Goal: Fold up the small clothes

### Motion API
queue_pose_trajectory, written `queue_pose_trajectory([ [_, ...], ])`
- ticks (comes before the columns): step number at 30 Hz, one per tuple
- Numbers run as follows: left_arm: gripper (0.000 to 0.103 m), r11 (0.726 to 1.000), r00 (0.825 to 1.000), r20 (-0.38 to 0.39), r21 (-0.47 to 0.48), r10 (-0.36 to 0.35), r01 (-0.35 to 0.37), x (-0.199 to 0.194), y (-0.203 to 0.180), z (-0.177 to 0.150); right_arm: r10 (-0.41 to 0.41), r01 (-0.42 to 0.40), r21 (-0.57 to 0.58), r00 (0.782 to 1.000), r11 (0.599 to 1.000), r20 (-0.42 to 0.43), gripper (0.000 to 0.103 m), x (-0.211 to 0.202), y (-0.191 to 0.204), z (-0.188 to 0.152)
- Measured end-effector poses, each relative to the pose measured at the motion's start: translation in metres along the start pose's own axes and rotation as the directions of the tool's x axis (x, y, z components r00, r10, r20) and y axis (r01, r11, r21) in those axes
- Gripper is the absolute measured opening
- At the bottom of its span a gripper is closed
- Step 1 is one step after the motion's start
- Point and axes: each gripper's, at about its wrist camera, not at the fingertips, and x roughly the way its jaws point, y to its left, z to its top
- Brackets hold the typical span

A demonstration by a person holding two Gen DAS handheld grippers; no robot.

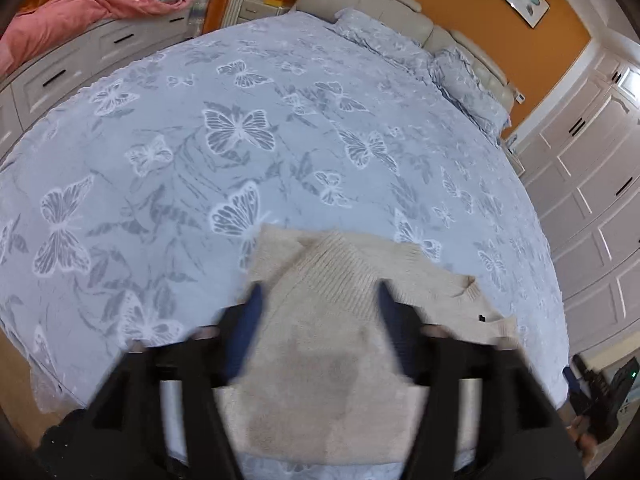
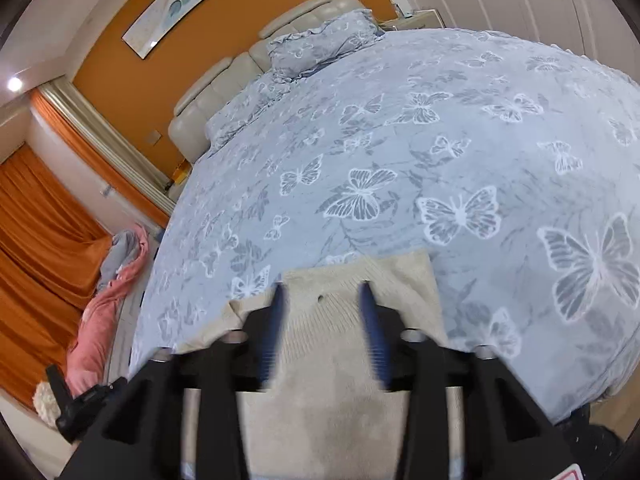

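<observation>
Now both the left hand-held gripper and right hand-held gripper hover spread wide, empty, over the cream sweater.

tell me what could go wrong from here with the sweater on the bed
1. The sweater lies near the edge of the bed, so a careless tug might drag it off.
2. Both the left gripper and the right gripper hang over it with jaws open and nothing pinched; closing now could catch only the top layer and undo the fold.
3. The knit looks loose and fuzzy, so the pads may snag a thread.
</observation>
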Motion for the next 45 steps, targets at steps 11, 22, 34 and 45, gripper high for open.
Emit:
queue_pose_trajectory([
  [11,0.068,0.997,0.983,-0.178,0.075,0.035,-0.022,0.106,-0.017,0.002,-0.228,0.198,-0.203,0.964,0.959,-0.136,0.062,0.104,-0.007,0.018],
  [22,0.003,0.992,0.990,-0.138,0.122,0.005,0.012,0.101,-0.023,0.014,-0.166,0.106,-0.292,0.968,0.950,-0.188,0.008,0.128,0.018,0.009],
  [34,0.002,0.992,0.992,-0.097,0.096,0.086,-0.077,0.103,-0.004,0.032,-0.164,0.139,-0.154,0.973,0.978,-0.165,0.007,0.124,-0.022,0.039],
  [45,0.018,0.987,0.977,-0.161,0.107,0.140,-0.124,0.128,-0.003,0.026,-0.159,0.153,-0.042,0.949,0.987,-0.274,0.016,0.154,-0.043,0.041],
])
